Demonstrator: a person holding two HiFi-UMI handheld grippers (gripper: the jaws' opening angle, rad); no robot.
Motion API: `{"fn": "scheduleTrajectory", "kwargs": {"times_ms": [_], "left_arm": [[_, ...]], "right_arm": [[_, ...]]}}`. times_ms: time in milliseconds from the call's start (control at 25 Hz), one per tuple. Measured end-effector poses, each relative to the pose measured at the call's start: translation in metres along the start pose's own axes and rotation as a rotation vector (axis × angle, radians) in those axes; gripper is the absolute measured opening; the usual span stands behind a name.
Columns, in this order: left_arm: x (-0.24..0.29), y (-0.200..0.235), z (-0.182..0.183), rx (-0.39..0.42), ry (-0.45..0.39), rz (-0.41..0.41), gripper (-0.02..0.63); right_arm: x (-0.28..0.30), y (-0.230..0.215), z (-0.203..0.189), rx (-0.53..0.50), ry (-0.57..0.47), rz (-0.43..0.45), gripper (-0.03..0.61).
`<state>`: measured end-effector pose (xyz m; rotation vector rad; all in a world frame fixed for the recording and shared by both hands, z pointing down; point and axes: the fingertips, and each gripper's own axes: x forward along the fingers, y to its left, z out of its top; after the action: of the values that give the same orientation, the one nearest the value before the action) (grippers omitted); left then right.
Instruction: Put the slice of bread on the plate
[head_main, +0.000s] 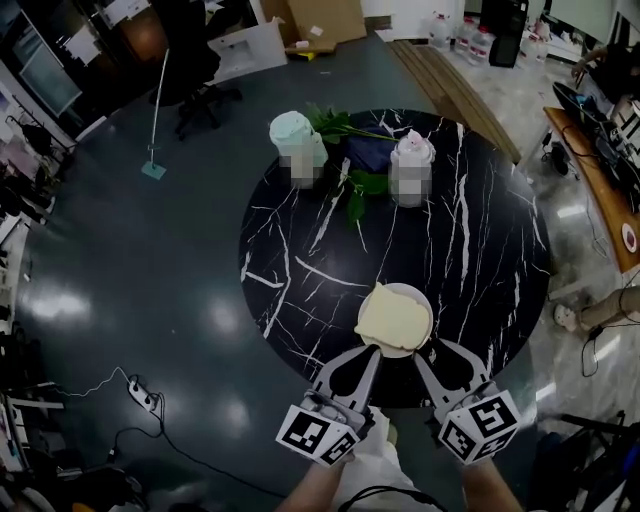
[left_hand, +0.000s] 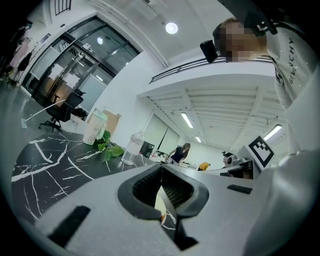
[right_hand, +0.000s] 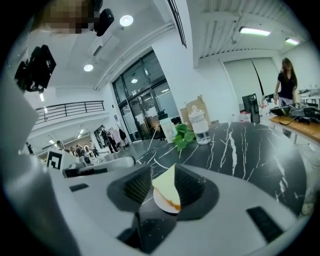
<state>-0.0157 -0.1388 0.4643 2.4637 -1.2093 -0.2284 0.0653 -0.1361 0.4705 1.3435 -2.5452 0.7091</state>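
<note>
now, bread (head_main: 392, 320) flat on plate (head_main: 420, 297), corner pointing away

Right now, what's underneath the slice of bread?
A white plate lies under the slice of bread, on the black marble table. Only its rim shows on the far and right sides. The bread covers its middle, so nothing there can be checked.

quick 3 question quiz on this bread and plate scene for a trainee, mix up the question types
1. True or false: the slice of bread lies on the plate.
2. The plate sits: A at the table's near edge; B at its centre; C at its far edge.
3. What green thing lies between the cup and the bottle?
Key: 1 true; 2 A; 3 leaves.
</note>
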Motion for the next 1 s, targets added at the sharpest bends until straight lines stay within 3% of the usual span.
{"fn": "scheduleTrajectory", "kwargs": {"times_ms": [160, 240, 480, 760, 1000], "left_arm": [[-0.002, -0.017, 0.011, 0.013, -0.002, -0.019, 0.006], [-0.003, -0.024, 0.014, 0.013, -0.002, -0.022, 0.006], [-0.007, -0.040, 0.019, -0.007, 0.005, -0.007, 0.006], [-0.003, -0.070, 0.020, 0.013, 0.045, -0.080, 0.006], [-0.007, -0.070, 0.026, 0.023, 0.040, -0.081, 0.006]], "right_arm": [[-0.016, 0.008, 0.012, -0.015, -0.024, 0.008, 0.053], [-0.022, 0.013, 0.018, -0.020, -0.040, 0.024, 0.033], [-0.040, 0.034, 0.027, -0.067, -0.054, 0.048, 0.015], [-0.058, 0.047, 0.030, -0.110, -0.046, 0.055, 0.009], [-0.065, 0.046, 0.037, -0.108, -0.061, 0.046, 0.009]]}}
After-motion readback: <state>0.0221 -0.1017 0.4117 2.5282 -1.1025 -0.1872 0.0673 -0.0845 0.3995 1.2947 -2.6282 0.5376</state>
